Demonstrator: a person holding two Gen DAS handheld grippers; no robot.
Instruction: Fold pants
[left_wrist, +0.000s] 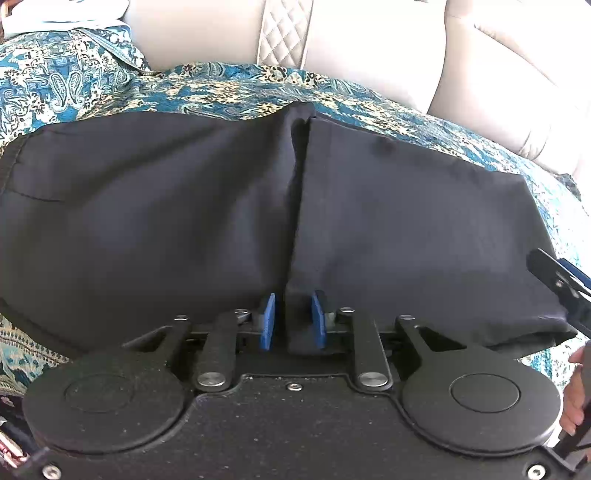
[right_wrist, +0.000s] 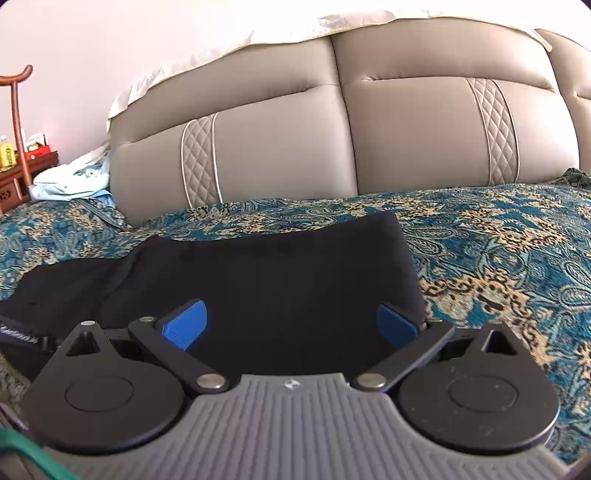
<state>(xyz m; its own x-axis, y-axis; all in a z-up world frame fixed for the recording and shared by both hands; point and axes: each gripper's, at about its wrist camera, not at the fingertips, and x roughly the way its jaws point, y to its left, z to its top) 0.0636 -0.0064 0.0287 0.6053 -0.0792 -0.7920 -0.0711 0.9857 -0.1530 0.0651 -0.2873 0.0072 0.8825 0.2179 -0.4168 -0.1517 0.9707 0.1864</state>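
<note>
The left gripper (left_wrist: 293, 321) stands narrow, a raised ridge of the dark pants (left_wrist: 221, 206) between its blue pads (left_wrist: 267, 321); the right pad touches the cloth, while a thin gap shows at the left one, so the fold is no longer pinched. The right gripper (right_wrist: 291, 325) gapes wide above the pants, holding nothing. The pants lie folded on the patterned bedspread (right_wrist: 498, 236), near the padded headboard (right_wrist: 332, 140).

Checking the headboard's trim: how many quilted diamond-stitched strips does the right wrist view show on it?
2: one quilted strip on the headboard's left cushion, another on the right cushion. More could lie beyond the picture's right edge.
</note>
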